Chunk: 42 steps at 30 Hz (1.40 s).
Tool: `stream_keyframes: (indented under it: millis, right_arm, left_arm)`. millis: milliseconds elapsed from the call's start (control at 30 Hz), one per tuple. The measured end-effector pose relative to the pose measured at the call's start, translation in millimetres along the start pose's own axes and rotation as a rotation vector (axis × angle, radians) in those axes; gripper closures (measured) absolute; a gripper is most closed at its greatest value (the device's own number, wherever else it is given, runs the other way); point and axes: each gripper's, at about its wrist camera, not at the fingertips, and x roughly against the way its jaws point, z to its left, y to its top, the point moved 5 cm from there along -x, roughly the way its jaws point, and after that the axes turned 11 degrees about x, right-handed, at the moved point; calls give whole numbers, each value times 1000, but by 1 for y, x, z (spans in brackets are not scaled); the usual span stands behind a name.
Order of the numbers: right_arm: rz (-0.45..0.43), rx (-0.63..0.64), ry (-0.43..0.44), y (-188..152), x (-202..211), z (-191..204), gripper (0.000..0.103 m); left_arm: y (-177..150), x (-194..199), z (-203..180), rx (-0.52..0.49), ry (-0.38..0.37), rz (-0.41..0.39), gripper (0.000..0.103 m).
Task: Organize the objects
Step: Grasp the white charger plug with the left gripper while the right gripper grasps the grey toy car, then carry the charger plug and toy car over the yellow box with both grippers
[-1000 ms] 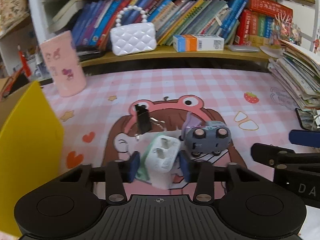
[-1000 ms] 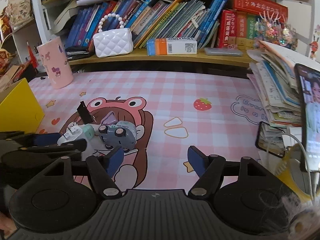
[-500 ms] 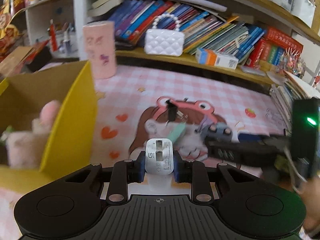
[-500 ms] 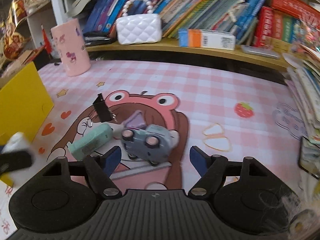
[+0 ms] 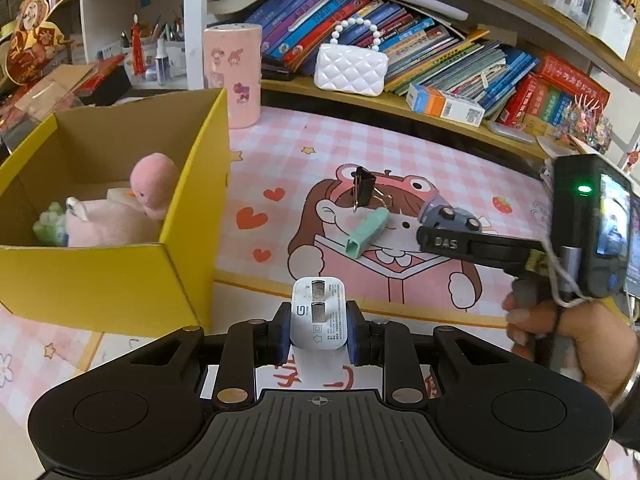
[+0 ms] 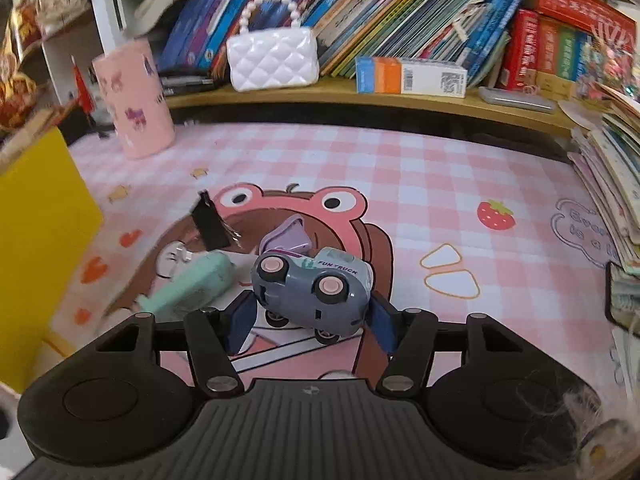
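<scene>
Charger (image 5: 318, 312), white, has come up off the mat, clamped in the left gripper (image 5: 319, 334) near the yellow box (image 5: 120, 276); meanwhile the right gripper (image 6: 311, 320), unclosed, has moved to straddle the toy truck (image 6: 312, 286), probably next.

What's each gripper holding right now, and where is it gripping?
The left gripper pinches the white charger by its two sides. The right gripper straddles the toy car, apparently not yet clamped.
</scene>
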Motion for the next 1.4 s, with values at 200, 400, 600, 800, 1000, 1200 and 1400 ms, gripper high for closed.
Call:
stream_keyframes:
  millis: [200,400,600,800,1000,1200,1400]
  right_arm:
    - [-9,-24,26,-8,47,11,46]
    - [-13,-6,51,-26,101,31,46]
    - [5,27,66,-47,139,61,46]
    - [29,30,68,-64,159,97,46]
    - [43,49,69,-73,173,146,46]
    - [46,78,90,-79,182,197,46]
    - [29,100,106,-82,188,243,46]
  left_arm:
    - [-8,14,9,0,-19,-6,78]
    - [-22,32,28,7,-23,-9,78]
    - [-33,49,55,28,-37,-13,78]
    - [-41,65,83,35,-78,-6,78]
    - [-47,88,122,45,-97,-10,78]
    - [-48,106,169,87,-99,-15,78]
    - [-49,126,203,95,-95,-45,78]
